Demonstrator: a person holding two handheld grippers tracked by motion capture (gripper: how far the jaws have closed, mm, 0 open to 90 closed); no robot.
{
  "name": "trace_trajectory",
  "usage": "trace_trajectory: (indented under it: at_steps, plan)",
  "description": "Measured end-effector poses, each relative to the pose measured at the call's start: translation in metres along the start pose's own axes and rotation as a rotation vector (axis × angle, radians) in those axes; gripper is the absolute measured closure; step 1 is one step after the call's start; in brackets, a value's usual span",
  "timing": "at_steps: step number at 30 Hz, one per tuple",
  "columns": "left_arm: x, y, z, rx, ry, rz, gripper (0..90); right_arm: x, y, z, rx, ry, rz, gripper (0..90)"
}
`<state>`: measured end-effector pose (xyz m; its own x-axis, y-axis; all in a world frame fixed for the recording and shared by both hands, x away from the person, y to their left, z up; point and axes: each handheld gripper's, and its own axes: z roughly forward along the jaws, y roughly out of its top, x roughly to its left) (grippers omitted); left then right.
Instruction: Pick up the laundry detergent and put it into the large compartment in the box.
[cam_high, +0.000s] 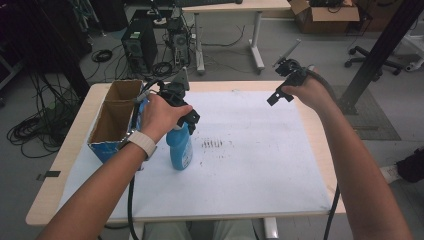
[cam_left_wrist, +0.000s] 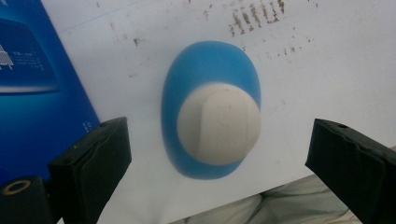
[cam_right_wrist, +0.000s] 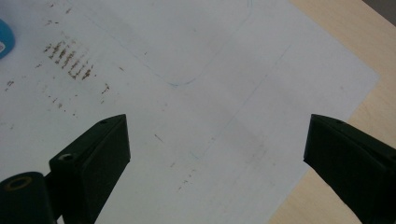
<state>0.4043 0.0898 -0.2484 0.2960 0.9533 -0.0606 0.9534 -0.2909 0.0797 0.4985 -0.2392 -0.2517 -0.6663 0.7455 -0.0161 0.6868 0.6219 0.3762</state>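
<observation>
Nothing is being held yet: the left gripper (cam_left_wrist: 217, 154) is hovering, jaws spread, above the upright blue bottle (cam_left_wrist: 210, 109); the right gripper (cam_right_wrist: 215, 154) is also waiting spread above the worktop (cam_right_wrist: 336, 56).

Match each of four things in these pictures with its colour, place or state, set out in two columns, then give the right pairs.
Things:
1. bottle
2. bottle cap
3. cardboard box
4. right gripper

Colour, place or state:
A. held open in the air over the far right of the table
B. off-white, seen from straight above between two open jaws
C. open-topped, at the left edge of the white sheet
D. blue, upright under the left gripper

Pairs: 1-D, 2-B, 3-C, 4-A
</observation>
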Motion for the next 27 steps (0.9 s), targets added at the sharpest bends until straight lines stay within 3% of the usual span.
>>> trace_trajectory:
  at_steps: [27]
  plan:
    - [0.0, 0.001, 0.029, 0.021, 0.004, -0.017, 7.6, 0.001, 0.002, 0.005, 0.003, 0.004, -0.004, 7.0]
